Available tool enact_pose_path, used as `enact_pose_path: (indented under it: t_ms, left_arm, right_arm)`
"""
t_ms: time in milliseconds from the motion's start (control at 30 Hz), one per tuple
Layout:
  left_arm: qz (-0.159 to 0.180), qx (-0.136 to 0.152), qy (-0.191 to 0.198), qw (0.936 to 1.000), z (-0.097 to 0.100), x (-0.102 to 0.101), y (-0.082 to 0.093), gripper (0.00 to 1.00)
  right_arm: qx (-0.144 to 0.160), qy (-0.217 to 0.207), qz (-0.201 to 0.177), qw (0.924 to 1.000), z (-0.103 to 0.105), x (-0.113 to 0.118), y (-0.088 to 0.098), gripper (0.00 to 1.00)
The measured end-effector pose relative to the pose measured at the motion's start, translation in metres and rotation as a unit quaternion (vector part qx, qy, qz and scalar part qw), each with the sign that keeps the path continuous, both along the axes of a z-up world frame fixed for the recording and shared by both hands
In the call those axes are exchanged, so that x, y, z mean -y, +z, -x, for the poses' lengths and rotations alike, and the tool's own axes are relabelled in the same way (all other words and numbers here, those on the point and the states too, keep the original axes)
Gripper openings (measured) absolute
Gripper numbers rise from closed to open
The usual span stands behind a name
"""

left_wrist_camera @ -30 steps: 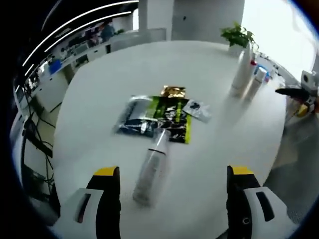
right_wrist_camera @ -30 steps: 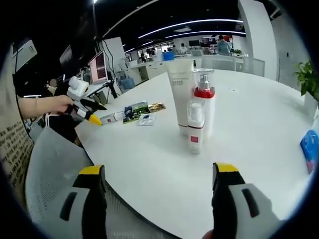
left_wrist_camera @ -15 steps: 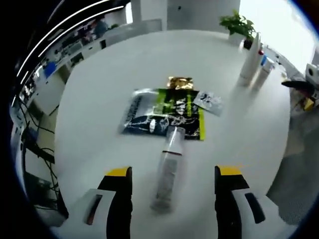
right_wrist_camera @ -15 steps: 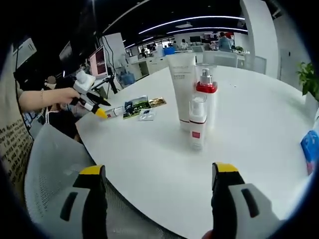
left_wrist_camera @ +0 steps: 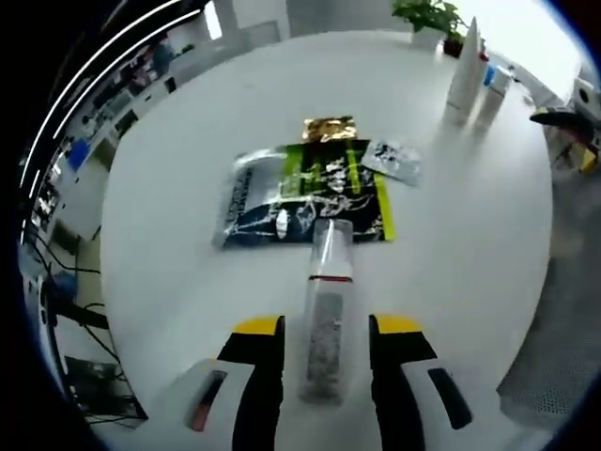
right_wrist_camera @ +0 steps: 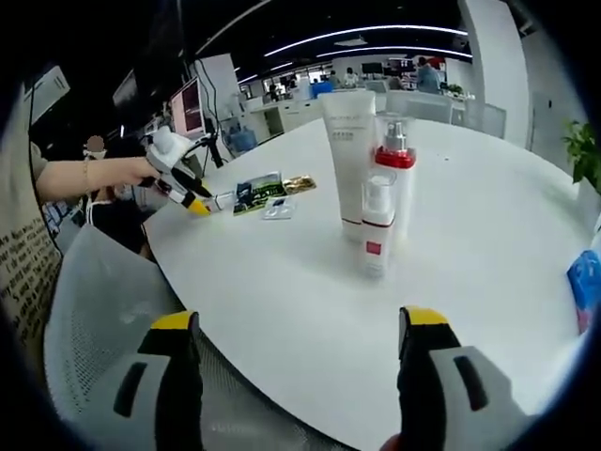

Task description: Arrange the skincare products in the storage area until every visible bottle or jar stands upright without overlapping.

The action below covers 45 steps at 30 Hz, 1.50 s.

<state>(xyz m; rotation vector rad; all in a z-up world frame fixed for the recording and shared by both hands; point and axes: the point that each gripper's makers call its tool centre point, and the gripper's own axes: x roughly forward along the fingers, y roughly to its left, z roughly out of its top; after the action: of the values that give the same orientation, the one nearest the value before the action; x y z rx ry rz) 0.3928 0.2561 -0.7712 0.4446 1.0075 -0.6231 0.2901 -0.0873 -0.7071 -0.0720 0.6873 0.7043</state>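
A clear-capped white bottle (left_wrist_camera: 326, 315) lies flat on the round white table (left_wrist_camera: 188, 188), cap pointing away. My left gripper (left_wrist_camera: 327, 325) straddles its lower half, a slim gap showing at each jaw. In the right gripper view the left gripper (right_wrist_camera: 195, 205) is held by a hand at the table's far left edge. A white tube (right_wrist_camera: 347, 155), a red-collared pump bottle (right_wrist_camera: 396, 183) and a small white bottle (right_wrist_camera: 378, 230) stand upright together ahead of my right gripper (right_wrist_camera: 299, 324), which hangs open and holds nothing.
Black-and-green sachets (left_wrist_camera: 305, 193), a gold sachet (left_wrist_camera: 329, 127) and a small printed sachet (left_wrist_camera: 394, 160) lie flat just beyond the bottle. A potted plant (left_wrist_camera: 427, 14) stands at the far edge. A grey mesh chair (right_wrist_camera: 94, 310) sits beside the table, a blue pack (right_wrist_camera: 587, 282) at the right.
My left gripper has moved forward over the lying bottle and its jaws have narrowed around it. The right gripper has stayed open and nearly still.
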Motion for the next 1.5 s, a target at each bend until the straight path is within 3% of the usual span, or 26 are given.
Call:
enact_pose_path:
  t_ms: [200, 400, 633, 933, 1267, 1500]
  left_arm:
    - [-0.012, -0.014, -0.019, 0.9996, 0.001, 0.002, -0.007, 0.27]
    - [-0.001, -0.022, -0.023, 0.9995, 0.001, 0.006, -0.007, 0.18]
    - [0.013, -0.021, -0.029, 0.9993, 0.001, 0.01, -0.009, 0.18]
    - [0.019, -0.017, -0.005, 0.9997, 0.003, 0.012, -0.008, 0.17]
    - [0.041, -0.015, 0.016, 0.9989, 0.021, 0.015, -0.003, 0.17]
    - [0.089, -0.009, 0.047, 0.9949, 0.028, 0.026, 0.012, 0.17]
  right_arm:
    - [-0.001, 0.003, 0.005, 1.0, 0.001, 0.0, -0.001, 0.87]
    - [-0.001, -0.001, 0.005, 1.0, 0.0, 0.001, -0.001, 0.86]
    - [-0.001, 0.001, 0.006, 1.0, 0.0, 0.0, -0.001, 0.86]
    - [0.004, 0.006, 0.001, 1.0, 0.001, -0.004, 0.004, 0.86]
    - [0.011, 0.019, -0.017, 0.9996, 0.005, -0.018, 0.011, 0.86]
    - [0.014, 0.04, -0.023, 0.9988, 0.01, -0.031, 0.015, 0.86]
